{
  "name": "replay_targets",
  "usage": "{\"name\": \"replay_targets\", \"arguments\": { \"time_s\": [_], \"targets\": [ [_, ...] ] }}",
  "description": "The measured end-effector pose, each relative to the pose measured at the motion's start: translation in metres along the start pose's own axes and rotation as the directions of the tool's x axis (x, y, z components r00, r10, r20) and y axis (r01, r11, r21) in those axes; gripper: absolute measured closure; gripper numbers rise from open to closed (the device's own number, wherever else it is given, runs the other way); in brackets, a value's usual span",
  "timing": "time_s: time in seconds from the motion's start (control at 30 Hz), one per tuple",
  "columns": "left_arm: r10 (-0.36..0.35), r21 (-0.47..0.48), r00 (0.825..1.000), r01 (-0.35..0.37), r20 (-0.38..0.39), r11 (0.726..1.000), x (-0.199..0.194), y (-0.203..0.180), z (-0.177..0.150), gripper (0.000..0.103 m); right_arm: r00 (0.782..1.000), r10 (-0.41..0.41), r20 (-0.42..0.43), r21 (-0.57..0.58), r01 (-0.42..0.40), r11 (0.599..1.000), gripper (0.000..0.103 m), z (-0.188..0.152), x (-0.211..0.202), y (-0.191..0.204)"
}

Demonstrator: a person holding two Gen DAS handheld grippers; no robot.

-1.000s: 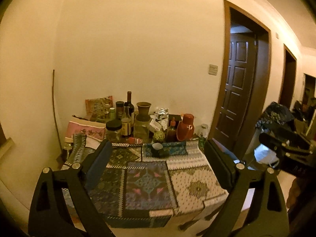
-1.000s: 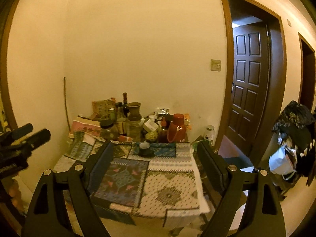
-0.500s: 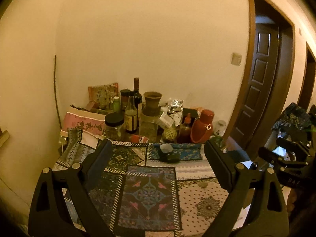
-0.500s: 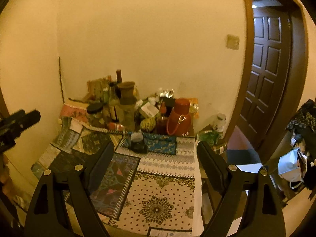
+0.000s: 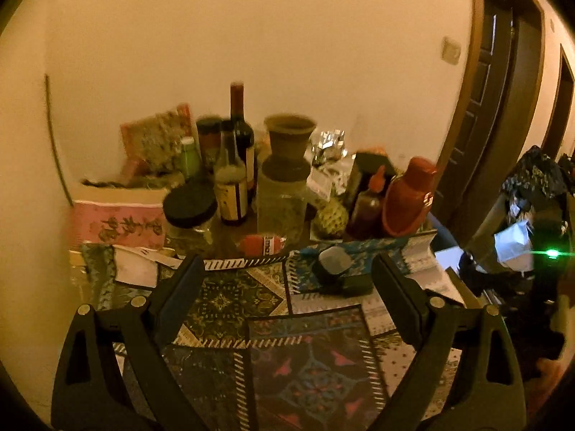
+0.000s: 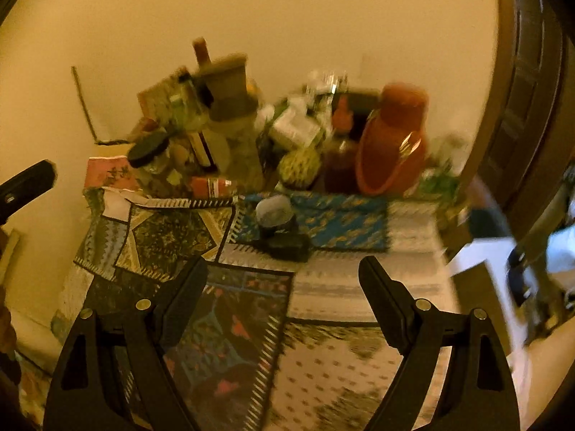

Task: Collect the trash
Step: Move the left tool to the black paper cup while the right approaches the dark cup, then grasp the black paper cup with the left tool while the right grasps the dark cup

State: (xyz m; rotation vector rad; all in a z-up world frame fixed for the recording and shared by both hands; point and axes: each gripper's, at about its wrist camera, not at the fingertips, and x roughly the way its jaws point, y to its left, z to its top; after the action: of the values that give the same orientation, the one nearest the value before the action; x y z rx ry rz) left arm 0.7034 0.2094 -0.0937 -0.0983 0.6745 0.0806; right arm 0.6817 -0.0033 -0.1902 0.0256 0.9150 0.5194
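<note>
A small dark cup with a pale lid (image 5: pixel 332 264) (image 6: pixel 275 212) lies on the patterned tablecloth (image 5: pixel 230 298) (image 6: pixel 337 280), with a flat dark object (image 5: pixel 350 283) (image 6: pixel 289 246) beside it. A red wrapper or can (image 5: pixel 260 244) (image 6: pixel 210 186) lies by the jars. My left gripper (image 5: pixel 287 276) is open and empty, above the cloth short of the cup. My right gripper (image 6: pixel 284 276) is open and empty, just short of the dark object. The right wrist view is blurred.
Bottles (image 5: pixel 237 165), jars (image 5: pixel 188 212), a clay vase (image 5: pixel 287 147), a red thermos (image 5: pixel 408 197) (image 6: pixel 393 140) and a custard apple (image 5: pixel 329 215) crowd the back of the table by the wall. A dark door (image 5: pixel 503 107) stands at right, with bags (image 5: pixel 517 240) below.
Both grippers have moved forward and down toward the table. The cup and the back clutter now look larger and closer. Both stay open.
</note>
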Motion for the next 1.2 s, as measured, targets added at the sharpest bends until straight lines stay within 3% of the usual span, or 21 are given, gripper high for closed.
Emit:
{"name": "replay_targets", "arguments": {
  "time_s": [0.23,0.37,0.47,0.57,0.77,0.93,1.2],
  "targets": [
    [-0.037,-0.047,0.991,0.031,-0.132,0.998,0.078,0.034,-0.011,0.009,0.989,-0.014,-0.15,0.131,0.034,0.991,0.019,0.006,0.107,-0.008],
    [-0.061,-0.063,0.98,0.05,-0.188,0.997,0.107,0.044,-0.022,0.013,0.982,-0.039,-0.187,0.17,0.071,0.983,0.02,0.006,0.138,-0.013],
    [-0.081,-0.069,0.97,0.066,-0.23,0.995,0.124,0.046,-0.028,0.019,0.977,-0.062,-0.203,0.206,0.105,0.973,0.027,0.004,0.151,-0.02],
    [-0.1,-0.087,0.961,0.08,-0.257,0.993,0.138,0.045,-0.03,0.024,0.983,-0.022,-0.185,0.251,0.068,0.966,0.04,0.002,0.149,-0.027],
    [-0.177,-0.132,0.934,0.142,-0.31,0.981,0.171,0.03,-0.026,0.038,0.984,-0.016,-0.178,0.286,0.067,0.956,0.041,-0.011,0.128,-0.041],
    [-0.229,-0.139,0.904,0.191,-0.361,0.972,0.204,0.005,-0.024,0.038,0.987,-0.047,-0.155,0.305,0.093,0.948,0.041,-0.021,0.093,-0.064],
    [-0.198,-0.057,0.865,0.194,-0.461,0.979,0.257,-0.06,-0.024,0.037,0.986,-0.125,-0.114,0.365,0.158,0.917,0.041,-0.032,0.034,-0.104]
  ]
}}
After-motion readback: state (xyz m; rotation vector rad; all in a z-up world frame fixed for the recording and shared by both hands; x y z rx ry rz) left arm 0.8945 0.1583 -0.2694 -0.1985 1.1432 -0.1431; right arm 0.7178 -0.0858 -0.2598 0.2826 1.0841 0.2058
